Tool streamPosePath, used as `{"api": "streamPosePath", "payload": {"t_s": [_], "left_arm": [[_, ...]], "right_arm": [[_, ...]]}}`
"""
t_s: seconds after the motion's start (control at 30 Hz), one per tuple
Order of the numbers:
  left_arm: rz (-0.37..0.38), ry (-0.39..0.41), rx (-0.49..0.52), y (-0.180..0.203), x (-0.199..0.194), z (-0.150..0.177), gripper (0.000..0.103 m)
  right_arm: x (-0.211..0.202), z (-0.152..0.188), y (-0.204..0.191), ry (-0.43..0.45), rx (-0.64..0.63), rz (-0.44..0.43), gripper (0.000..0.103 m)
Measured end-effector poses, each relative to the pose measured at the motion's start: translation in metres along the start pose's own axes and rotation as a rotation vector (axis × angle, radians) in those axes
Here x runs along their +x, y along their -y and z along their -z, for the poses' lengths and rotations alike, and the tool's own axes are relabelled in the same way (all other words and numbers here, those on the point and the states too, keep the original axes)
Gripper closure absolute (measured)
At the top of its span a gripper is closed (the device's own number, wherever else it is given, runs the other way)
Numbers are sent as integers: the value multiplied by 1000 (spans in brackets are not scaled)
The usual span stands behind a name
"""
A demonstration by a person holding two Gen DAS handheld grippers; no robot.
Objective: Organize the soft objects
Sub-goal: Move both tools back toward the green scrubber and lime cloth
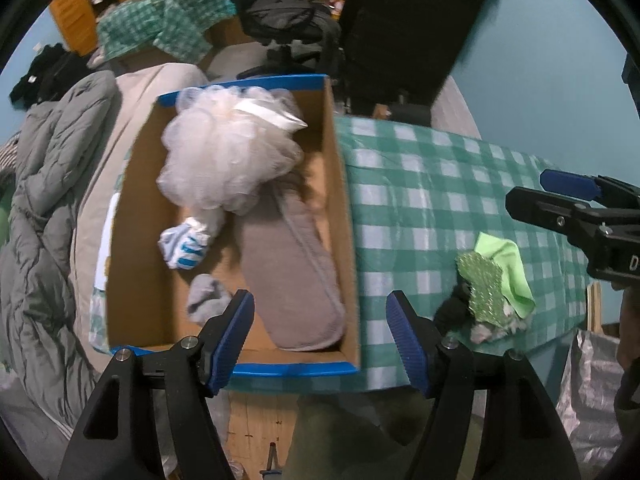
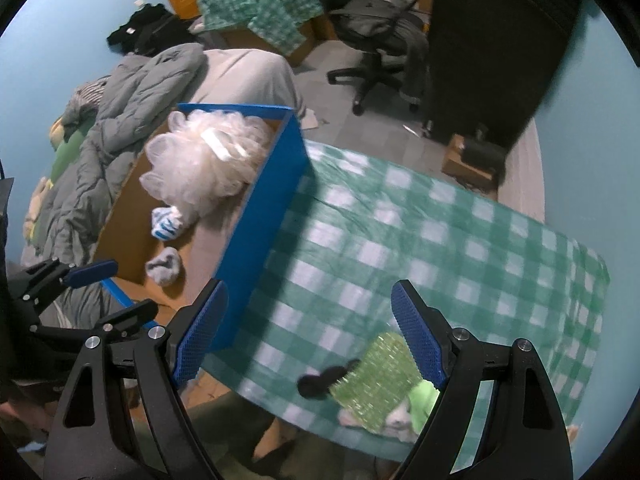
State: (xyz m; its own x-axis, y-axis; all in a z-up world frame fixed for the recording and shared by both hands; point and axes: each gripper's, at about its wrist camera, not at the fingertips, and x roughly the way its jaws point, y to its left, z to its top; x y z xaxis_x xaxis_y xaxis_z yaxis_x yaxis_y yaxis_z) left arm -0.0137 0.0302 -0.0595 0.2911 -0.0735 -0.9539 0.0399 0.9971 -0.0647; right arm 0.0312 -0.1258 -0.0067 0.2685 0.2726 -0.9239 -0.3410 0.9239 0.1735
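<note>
A blue-edged cardboard box stands at the left end of the checked table. In it lie a white mesh bath pouf, a grey towel, a blue-and-white striped sock and a grey sock. On the table's near edge sits a pile: a green scrubber, a lime cloth and a black item. My left gripper is open and empty over the box's near right corner. My right gripper is open and empty above the scrubber; the box is to its left.
A bed with a grey quilt lies left of the box. An office chair and a dark cabinet stand beyond the table. Another checked cloth covers a box at the back. A silver bag hangs at the right.
</note>
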Motion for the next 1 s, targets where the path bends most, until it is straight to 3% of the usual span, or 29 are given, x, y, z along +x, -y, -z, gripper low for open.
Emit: {"api": "streamPosePath", "payload": {"t_s": [0.87,1.0], "left_arm": [[87,-121,226,114,44,8,30],[103,-139,242,128,50,6,24]], "right_arm": [[-16,77,123,-58,213,108,20],[-12,89,135,-72,237,111,20]]}}
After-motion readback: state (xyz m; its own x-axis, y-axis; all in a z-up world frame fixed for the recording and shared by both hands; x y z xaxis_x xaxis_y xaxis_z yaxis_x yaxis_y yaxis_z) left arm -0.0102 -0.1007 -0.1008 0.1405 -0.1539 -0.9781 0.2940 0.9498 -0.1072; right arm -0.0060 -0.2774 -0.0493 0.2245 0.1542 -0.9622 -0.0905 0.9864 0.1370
